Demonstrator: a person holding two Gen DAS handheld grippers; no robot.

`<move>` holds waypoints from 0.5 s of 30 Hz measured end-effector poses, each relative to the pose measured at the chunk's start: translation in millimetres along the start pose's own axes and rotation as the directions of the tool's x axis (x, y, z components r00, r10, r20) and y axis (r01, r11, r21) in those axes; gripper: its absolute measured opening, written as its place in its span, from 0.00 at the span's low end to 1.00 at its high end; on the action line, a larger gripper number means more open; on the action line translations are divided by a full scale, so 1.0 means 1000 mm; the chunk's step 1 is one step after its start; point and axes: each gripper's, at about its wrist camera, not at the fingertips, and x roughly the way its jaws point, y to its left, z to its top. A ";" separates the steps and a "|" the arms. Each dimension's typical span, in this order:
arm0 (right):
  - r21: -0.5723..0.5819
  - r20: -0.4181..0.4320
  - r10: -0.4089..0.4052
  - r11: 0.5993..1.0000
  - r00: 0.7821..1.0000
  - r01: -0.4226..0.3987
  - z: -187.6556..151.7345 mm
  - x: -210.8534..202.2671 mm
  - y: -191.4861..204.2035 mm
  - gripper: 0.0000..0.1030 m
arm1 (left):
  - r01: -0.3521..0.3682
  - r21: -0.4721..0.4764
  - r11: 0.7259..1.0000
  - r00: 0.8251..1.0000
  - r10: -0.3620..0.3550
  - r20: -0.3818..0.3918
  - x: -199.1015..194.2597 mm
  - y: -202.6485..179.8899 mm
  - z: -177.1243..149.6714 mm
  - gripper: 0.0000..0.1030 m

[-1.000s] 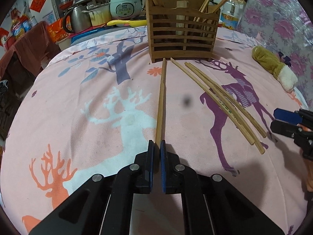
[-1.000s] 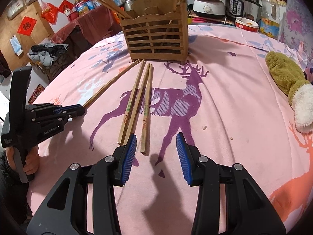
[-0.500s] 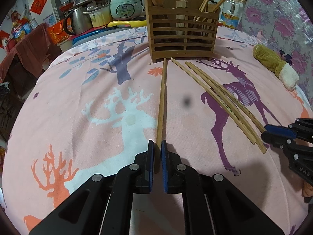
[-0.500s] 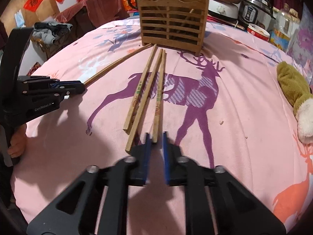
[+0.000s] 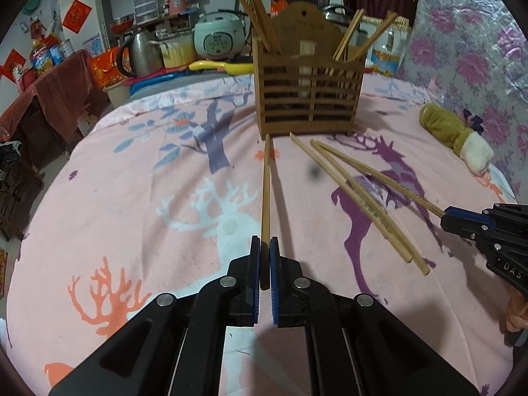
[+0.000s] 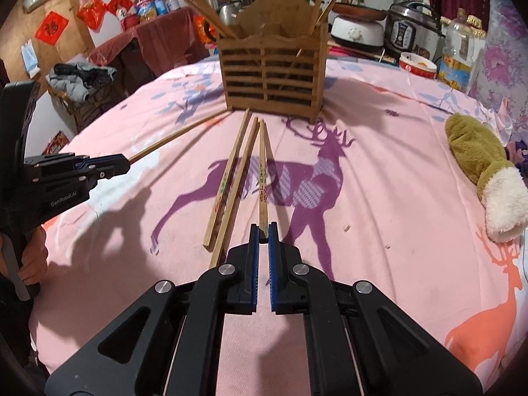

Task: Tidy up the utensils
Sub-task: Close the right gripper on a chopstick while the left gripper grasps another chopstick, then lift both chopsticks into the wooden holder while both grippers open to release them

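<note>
A slatted wooden utensil holder (image 5: 308, 94) (image 6: 274, 76) stands at the far side of the pink deer-print cloth, with several chopsticks in it. My left gripper (image 5: 264, 246) is shut on the near end of one chopstick (image 5: 265, 184), whose tip reaches the holder's base; it shows at the left of the right wrist view (image 6: 122, 163). My right gripper (image 6: 263, 231) is shut on the near end of another chopstick (image 6: 262, 171). Two more chopsticks (image 6: 231, 184) lie on the cloth just left of it.
An olive and white plush mitten (image 6: 485, 171) lies at the right. A kettle (image 5: 140, 54), rice cookers (image 5: 219, 38) (image 6: 411, 29), a bottle (image 6: 458, 56) and a bowl (image 6: 417, 64) stand behind the table. A wall covered in flowered plastic (image 5: 478, 49) is at the right.
My right gripper moved forward and closed on the rightmost chopstick's near end. My left gripper stays shut on its chopstick, and its view tilted up slightly.
</note>
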 end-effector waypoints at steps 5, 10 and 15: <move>0.033 0.072 0.007 0.999 0.997 -0.009 0.006 -0.016 -0.007 0.06 | -0.011 -0.002 1.000 0.998 0.011 0.058 -0.014 -0.002 0.002 0.06; 0.063 0.150 0.016 0.998 0.989 -0.025 0.012 -0.034 -0.013 0.06 | 0.009 -0.021 1.000 0.995 -0.007 0.104 -0.029 0.001 0.005 0.06; 0.077 0.226 0.023 0.996 0.974 -0.042 0.016 -0.049 -0.017 0.06 | 0.031 -0.055 0.998 0.988 -0.022 0.155 -0.043 0.008 0.008 0.06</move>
